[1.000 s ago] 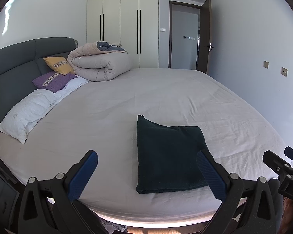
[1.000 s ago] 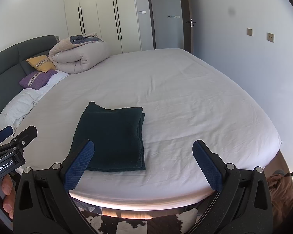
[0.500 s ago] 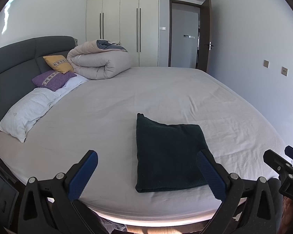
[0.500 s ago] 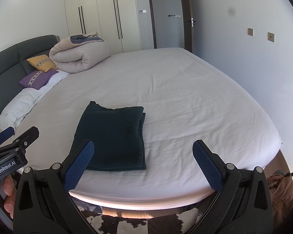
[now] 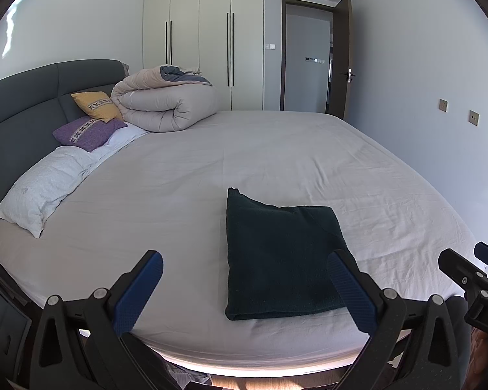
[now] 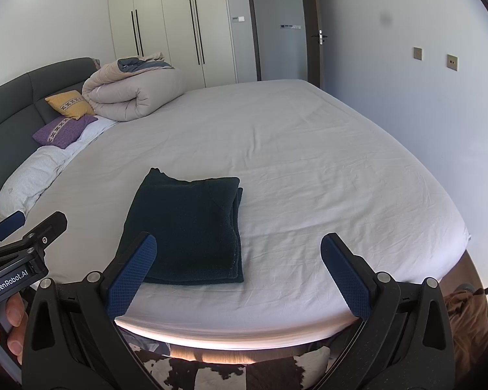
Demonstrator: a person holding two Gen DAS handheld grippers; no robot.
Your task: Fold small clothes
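Observation:
A dark green garment (image 5: 279, 256), folded into a neat rectangle, lies flat on the grey bed sheet (image 5: 276, 156) near the bed's front edge. It also shows in the right wrist view (image 6: 188, 230). My left gripper (image 5: 244, 289) is open and empty, held back above the bed's front edge, its right finger over the garment's near right corner. My right gripper (image 6: 239, 273) is open and empty, to the right of the garment, its left finger over the near left corner. Neither touches the cloth.
A rolled beige duvet (image 5: 166, 104), a yellow cushion (image 5: 96, 105), a purple cushion (image 5: 88, 131) and a white pillow (image 5: 42, 188) lie along the dark headboard (image 5: 22, 104) at the left. Wardrobe and open door stand behind. A cowhide rug (image 6: 231, 370) lies below the bed edge.
Both grippers have drawn back and tilted slightly, so the garment sits a touch lower in view. The garment has not moved. Both grippers stay open.

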